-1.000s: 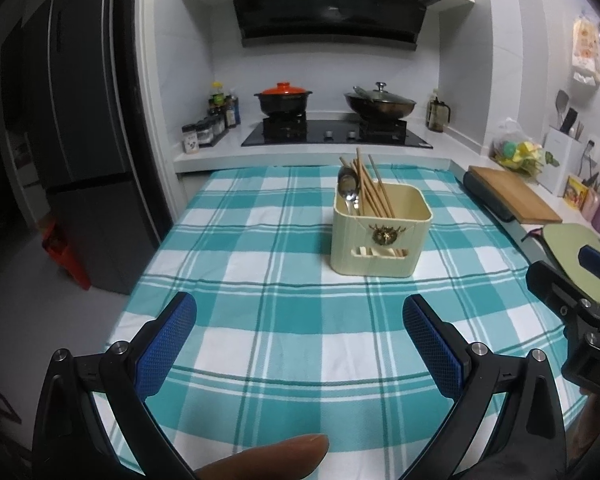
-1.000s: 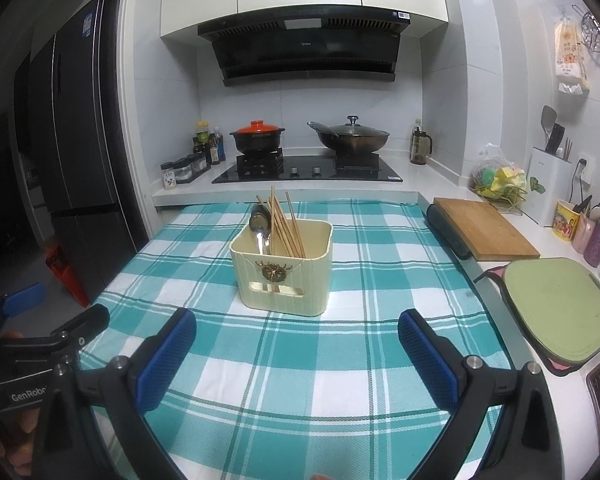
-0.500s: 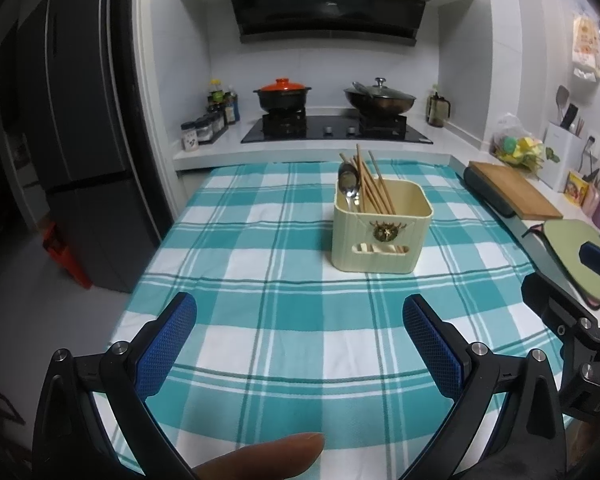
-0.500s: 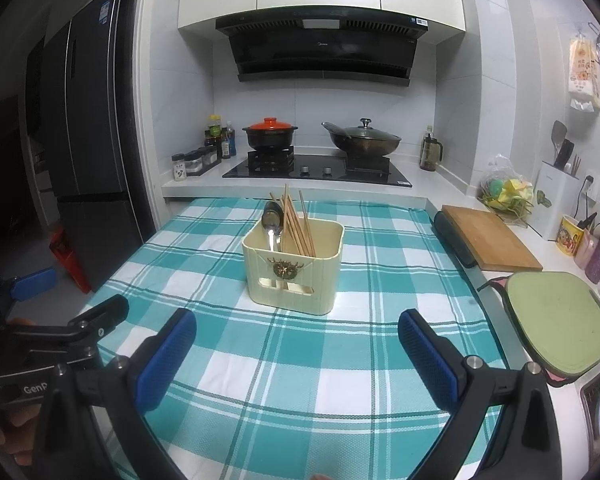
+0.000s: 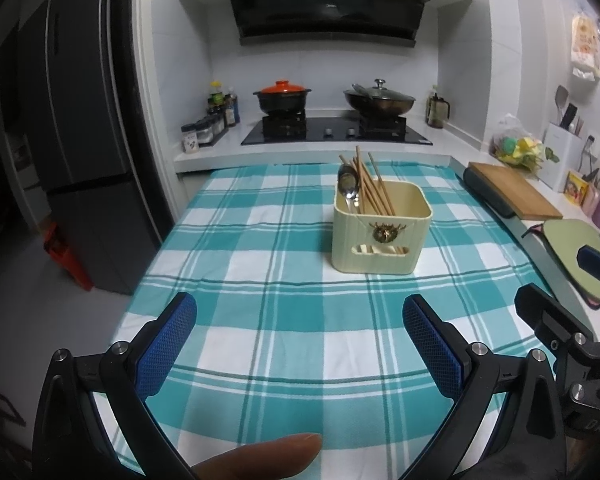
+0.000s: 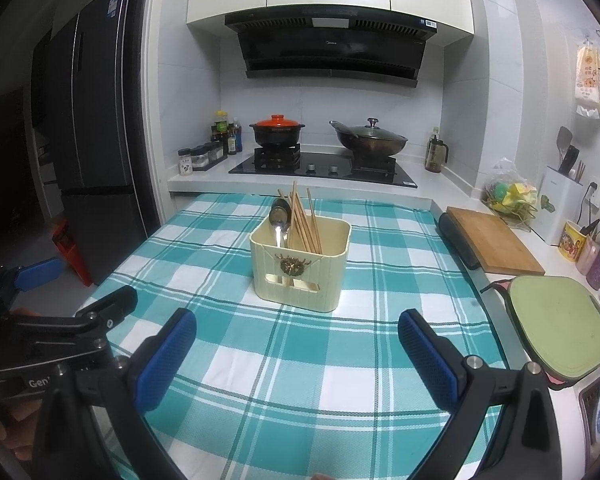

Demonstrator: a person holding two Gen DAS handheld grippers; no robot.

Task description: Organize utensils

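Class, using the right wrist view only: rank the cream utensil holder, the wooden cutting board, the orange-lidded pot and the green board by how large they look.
1. green board, though it is nearest
2. wooden cutting board and cream utensil holder, too alike to rank
3. orange-lidded pot, farthest away

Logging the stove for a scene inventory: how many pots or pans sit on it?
2: a black pot with an orange lid on the left burner, a lidded wok on the right.

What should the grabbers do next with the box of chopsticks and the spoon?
Probably move the right gripper forward to the box. Both grippers are open and empty, and the chopsticks and spoon lean together in it.
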